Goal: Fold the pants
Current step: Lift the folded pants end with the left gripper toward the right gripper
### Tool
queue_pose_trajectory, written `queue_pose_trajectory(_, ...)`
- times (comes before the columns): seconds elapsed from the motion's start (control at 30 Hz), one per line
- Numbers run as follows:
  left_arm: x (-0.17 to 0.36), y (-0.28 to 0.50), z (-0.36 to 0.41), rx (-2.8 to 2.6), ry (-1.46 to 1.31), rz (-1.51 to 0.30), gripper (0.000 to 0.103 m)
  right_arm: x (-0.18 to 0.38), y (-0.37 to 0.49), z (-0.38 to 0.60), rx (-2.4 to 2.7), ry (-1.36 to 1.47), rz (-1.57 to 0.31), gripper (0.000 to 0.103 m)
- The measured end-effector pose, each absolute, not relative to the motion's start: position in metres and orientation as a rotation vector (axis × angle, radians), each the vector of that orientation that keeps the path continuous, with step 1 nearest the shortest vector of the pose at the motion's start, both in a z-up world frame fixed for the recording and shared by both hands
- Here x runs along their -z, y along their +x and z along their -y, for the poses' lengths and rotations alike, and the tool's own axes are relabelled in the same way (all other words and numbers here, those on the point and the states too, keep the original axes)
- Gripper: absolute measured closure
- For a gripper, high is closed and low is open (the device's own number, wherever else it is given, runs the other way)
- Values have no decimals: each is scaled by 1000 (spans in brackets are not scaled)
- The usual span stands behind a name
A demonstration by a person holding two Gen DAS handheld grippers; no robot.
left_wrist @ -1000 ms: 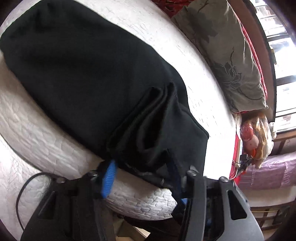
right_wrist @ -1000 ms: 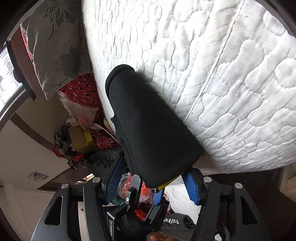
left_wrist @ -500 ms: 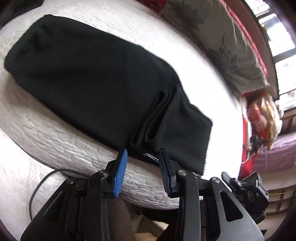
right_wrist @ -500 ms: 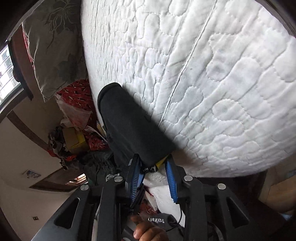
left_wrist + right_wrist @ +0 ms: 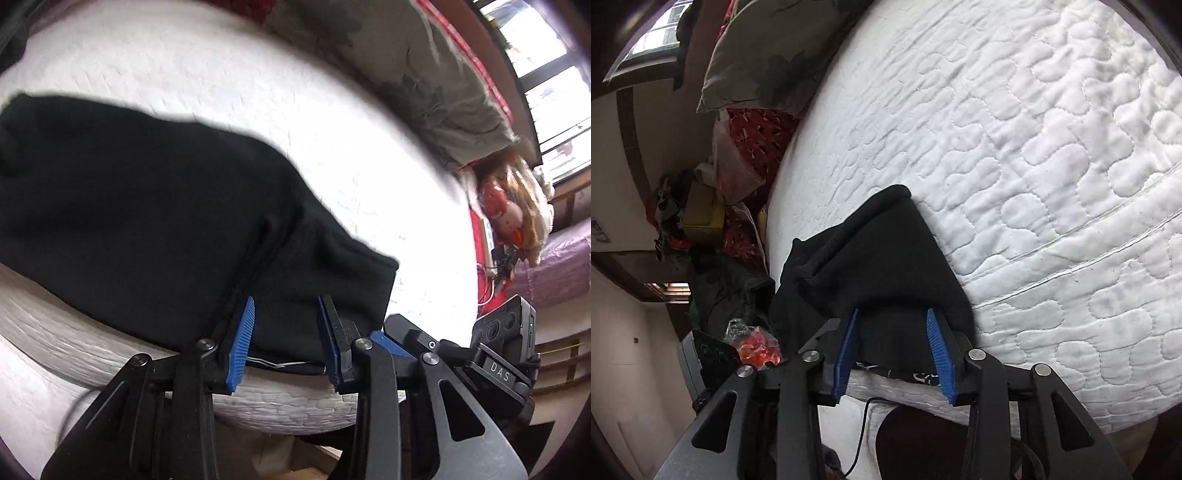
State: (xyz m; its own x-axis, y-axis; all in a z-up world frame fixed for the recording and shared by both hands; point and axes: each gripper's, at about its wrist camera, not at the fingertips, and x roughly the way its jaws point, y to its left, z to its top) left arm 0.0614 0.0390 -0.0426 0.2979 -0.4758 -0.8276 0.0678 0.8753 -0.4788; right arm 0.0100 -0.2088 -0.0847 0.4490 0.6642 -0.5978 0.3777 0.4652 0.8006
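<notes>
The black pants [image 5: 147, 221] lie folded lengthwise on the white quilted mattress [image 5: 332, 147], one end at the near edge. My left gripper [image 5: 286, 306] stands at that near end, blue pads apart, with the cloth lying between them untouched by either pad. In the right wrist view the pants' end [image 5: 879, 266] hangs over the mattress [image 5: 1034, 147] edge. My right gripper [image 5: 892, 317] is open there, pads on either side of the cloth. The right gripper also shows in the left wrist view [image 5: 498, 354] at lower right.
A grey flowered pillow [image 5: 406, 74] lies at the bed's far side, also in the right wrist view [image 5: 768, 48]. Red bedding and bags of clutter [image 5: 738, 155] sit beside the bed. A window [image 5: 546, 74] is at upper right. A black cable [image 5: 864, 435] hangs below the mattress edge.
Both grippers closed partway half a second ago and have now opened wider. The pants' end has settled on the mattress edge. Both cameras have swung and dropped lower.
</notes>
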Motion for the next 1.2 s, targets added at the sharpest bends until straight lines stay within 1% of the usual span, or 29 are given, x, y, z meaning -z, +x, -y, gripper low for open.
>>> queue_pose_trajectory(0.03,29,63,-57,367,-388,-1182,71,78,10,209,-244,1113,-1153,65)
queue_pose_trajectory(0.1,13,69,-95,344,-403,-1130,71,60,10,206,-266,1029,-1144,52)
queue_pose_trajectory(0.13,7,78,-114,327,-416,-1115,68,49,10,201,-282,978,-1132,48)
queue_pose_trajectory(0.17,2,87,-142,308,-433,-1107,62,40,11,196,-295,930,-1123,45)
queue_pose_trajectory(0.2,1,95,-161,285,-444,-1107,57,32,12,189,-314,886,-1119,44)
queue_pose_trajectory(0.23,1,106,-186,263,-450,-1121,50,24,14,179,-335,837,-1120,43)
queue_pose_trajectory(0.37,19,149,-242,264,-414,-1236,50,3,25,117,-417,597,-1140,43)
queue_pose_trajectory(0.47,36,181,-257,343,-406,-1320,50,-5,29,60,-471,394,-1146,42)
queue_pose_trajectory(0.6,54,214,-261,461,-399,-1409,50,-5,32,6,-524,287,-1162,42)
queue_pose_trajectory(0.7,72,231,-245,547,-347,-1498,50,-4,34,-16,-535,237,-1178,42)
queue_pose_trajectory(0.77,79,242,-233,588,-279,-1521,50,-4,36,-25,-529,206,-1180,42)
queue_pose_trajectory(0.9,79,255,-223,666,-237,-1548,49,-5,46,-45,-508,164,-1177,42)
queue_pose_trajectory(0.97,82,257,-214,697,-213,-1569,38,-5,50,-57,-506,138,-1178,42)
queue_pose_trajectory(1.03,78,249,-204,727,-143,-1544,33,-3,53,-71,-509,112,-1184,42)
queue_pose_trajectory(1.13,76,234,-194,739,-85,-1534,34,-3,59,-90,-519,93,-1190,42)
queue_pose_trajectory(1.2,70,233,-199,730,-108,-1551,50,-3,60,-99,-523,81,-1189,42)
